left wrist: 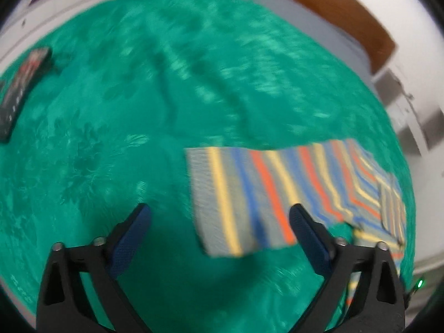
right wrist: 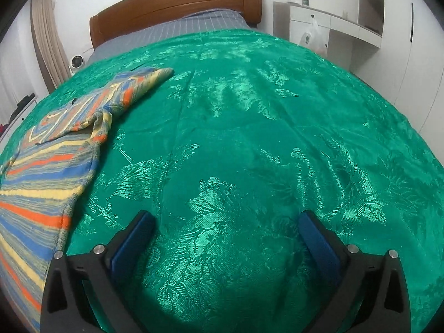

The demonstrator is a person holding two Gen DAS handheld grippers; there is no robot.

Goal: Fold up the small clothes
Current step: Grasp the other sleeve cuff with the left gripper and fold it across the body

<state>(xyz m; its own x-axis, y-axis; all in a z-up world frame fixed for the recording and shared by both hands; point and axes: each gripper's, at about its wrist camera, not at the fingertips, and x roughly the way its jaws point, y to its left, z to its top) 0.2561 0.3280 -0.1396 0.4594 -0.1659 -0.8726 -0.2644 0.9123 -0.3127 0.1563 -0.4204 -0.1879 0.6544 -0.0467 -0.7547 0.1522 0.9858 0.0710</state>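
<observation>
Both jaws apart, empty | striped garment (left wrist: 266, 194) on green bedspread (right wrist: 249, 138) | no legible writing

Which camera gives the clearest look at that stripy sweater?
The right wrist view: the stripy sweater is sharp there, a sleeve folded across it, though its lower part is cut off. The left wrist view shows it motion-blurred.

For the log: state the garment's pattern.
Garment: stripes of blue, orange, yellow, grey; sharpest in right wrist view.
</observation>
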